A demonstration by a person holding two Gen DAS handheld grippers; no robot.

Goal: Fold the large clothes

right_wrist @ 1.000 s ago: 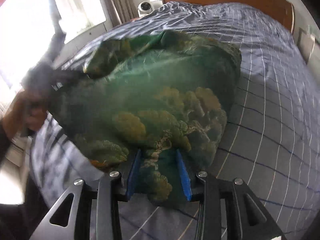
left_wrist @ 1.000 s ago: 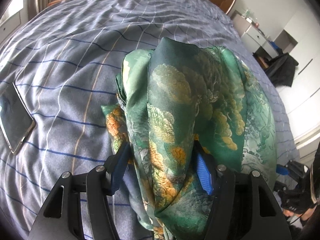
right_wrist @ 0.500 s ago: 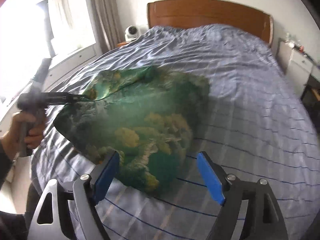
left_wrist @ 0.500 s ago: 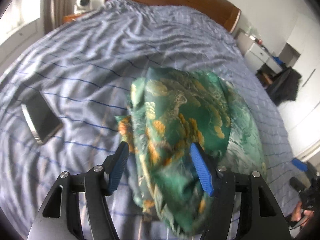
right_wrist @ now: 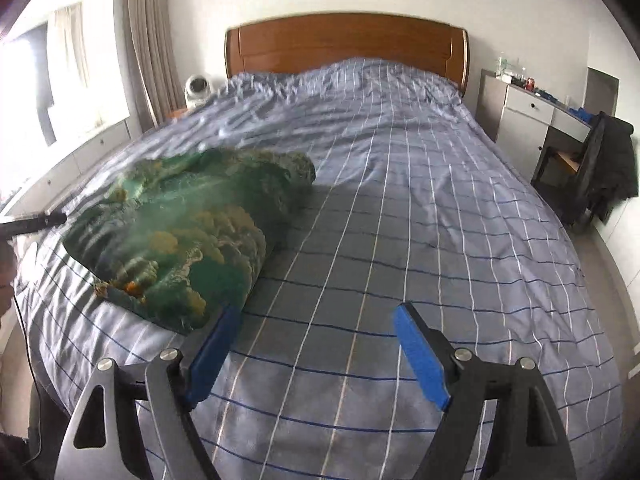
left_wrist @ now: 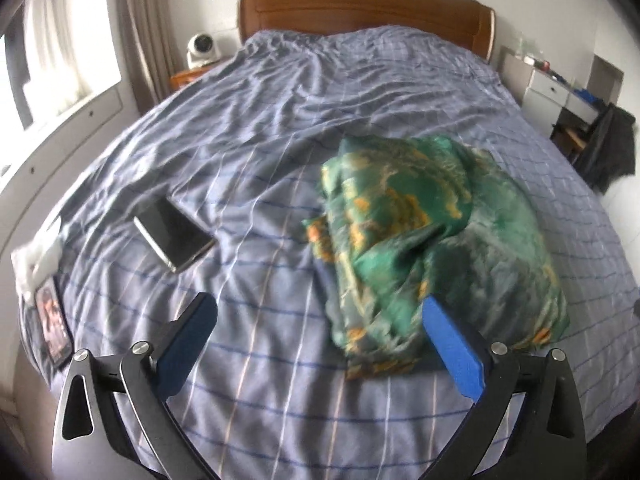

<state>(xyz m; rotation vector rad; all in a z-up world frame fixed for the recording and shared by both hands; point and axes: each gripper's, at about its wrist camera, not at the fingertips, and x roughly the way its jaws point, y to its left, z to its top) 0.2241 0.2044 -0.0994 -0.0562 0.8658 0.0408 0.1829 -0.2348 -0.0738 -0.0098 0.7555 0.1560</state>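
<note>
Both released: left gripper [left_wrist: 316,344] and right gripper [right_wrist: 316,346] now gape empty; folded green-and-gold patterned silky garment [left_wrist: 432,240] lies dropped near the foot edge of the blue checked bed [right_wrist: 420,200]. Fold looks finished.

Left tongs [left_wrist: 316,340]: two blue rectangular pads mounted on black finger arms, each arm backed by a dark triangular bracket with a cut-out and a round silver screw head near the pad base. Right tongs [right_wrist: 316,340]: identical construction, with blue pads, black arms and silver screws.

Checked bed [left_wrist: 280,128], green garment [left_wrist: 432,224], phone [left_wrist: 174,238]
</note>
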